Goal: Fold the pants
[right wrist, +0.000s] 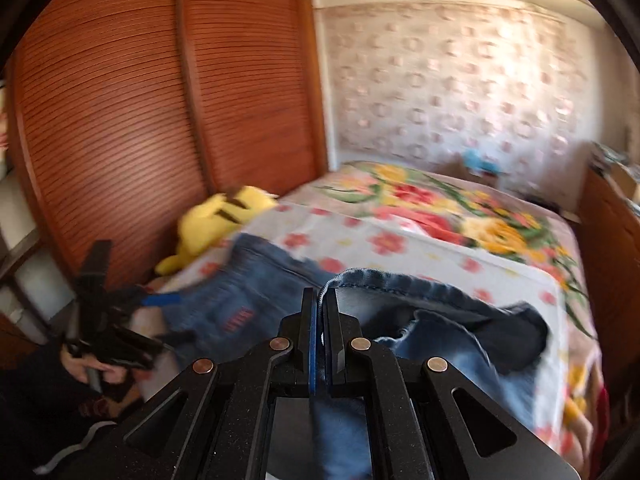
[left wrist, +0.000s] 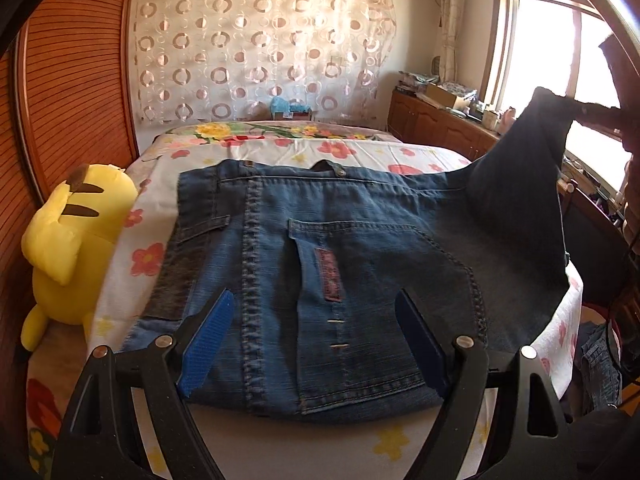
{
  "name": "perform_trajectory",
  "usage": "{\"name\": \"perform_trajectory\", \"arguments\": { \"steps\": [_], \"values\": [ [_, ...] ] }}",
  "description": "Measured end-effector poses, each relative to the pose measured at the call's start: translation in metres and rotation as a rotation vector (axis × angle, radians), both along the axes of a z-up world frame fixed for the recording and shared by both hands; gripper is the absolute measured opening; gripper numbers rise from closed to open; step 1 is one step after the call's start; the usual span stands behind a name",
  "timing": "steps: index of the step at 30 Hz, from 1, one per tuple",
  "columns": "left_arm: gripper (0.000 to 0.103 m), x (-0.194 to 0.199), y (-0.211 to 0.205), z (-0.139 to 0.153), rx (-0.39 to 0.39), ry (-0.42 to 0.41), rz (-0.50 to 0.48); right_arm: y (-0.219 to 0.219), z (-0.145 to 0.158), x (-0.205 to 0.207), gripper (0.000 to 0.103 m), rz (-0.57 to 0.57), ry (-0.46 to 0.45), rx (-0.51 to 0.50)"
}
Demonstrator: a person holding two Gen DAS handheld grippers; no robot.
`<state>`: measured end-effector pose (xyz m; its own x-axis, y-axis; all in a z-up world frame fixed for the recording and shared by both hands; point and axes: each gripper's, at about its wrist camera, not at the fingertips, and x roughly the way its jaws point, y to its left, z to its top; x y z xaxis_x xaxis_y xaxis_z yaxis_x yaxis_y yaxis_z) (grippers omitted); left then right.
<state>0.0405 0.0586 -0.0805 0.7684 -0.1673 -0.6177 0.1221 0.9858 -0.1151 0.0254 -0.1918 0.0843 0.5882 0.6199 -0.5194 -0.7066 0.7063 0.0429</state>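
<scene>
The blue denim pants (left wrist: 328,276) lie in the middle of the flowery bed sheet (left wrist: 344,148). The left gripper (left wrist: 316,340) is wide apart over them. The right gripper (right wrist: 319,344) pinches their hem, lifted at the right.

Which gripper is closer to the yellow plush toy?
Left. The left gripper hovers open over the jeans beside the yellow plush toy; the right gripper lifts denim farther away.

Left wrist view: low, close over foot of floral-sheeted bed (left wrist: 280,148), looking along bed toward circle-patterned curtain (left wrist: 260,40); bright window (left wrist: 540,52) at right. Right wrist view: higher, from bed's other side, angled down toward brown louvred wooden wardrobe doors (right wrist: 160,100), blurred. Both share blue denim jeans (left wrist: 320,240), yellow plush toy (left wrist: 76,236), bed, curtain.
</scene>
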Motion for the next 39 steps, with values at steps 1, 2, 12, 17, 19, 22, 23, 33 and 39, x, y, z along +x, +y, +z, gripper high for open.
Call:
{"name": "perform_trajectory", "arguments": {
  "steps": [1,2,12,17,19,22,23,33,39],
  "values": [
    [0.083,-0.001,0.003,0.000,-0.002,0.000,0.005,0.010,-0.001,-0.001,0.002,0.023,0.000,0.000],
    [0.083,-0.002,0.004,0.000,-0.002,0.001,0.007,0.016,-0.001,0.001,0.002,0.036,0.002,-0.001],
    [0.083,0.000,0.009,-0.004,-0.026,0.011,0.011,0.034,-0.004,0.025,0.039,0.004,0.017,-0.033],
    [0.083,0.008,-0.004,0.000,-0.025,0.003,-0.027,0.014,-0.025,0.022,0.053,-0.064,0.010,-0.053],
    [0.083,0.014,-0.014,0.003,-0.013,-0.001,-0.051,0.006,-0.035,0.024,0.053,-0.095,0.024,-0.069],
    [0.083,0.023,-0.026,0.004,-0.015,0.005,-0.085,0.000,-0.052,0.031,0.054,-0.133,0.058,-0.086],
    [0.083,0.027,-0.030,0.004,-0.020,0.010,-0.099,-0.002,-0.059,0.033,0.054,-0.147,0.071,-0.090],
    [0.057,0.070,-0.070,-0.018,-0.020,0.122,-0.195,-0.001,-0.093,0.048,0.054,-0.189,0.195,-0.092],
    [0.039,0.071,-0.077,-0.027,-0.016,0.138,-0.212,0.004,-0.110,0.064,0.054,-0.174,0.269,-0.069]
  ]
}}
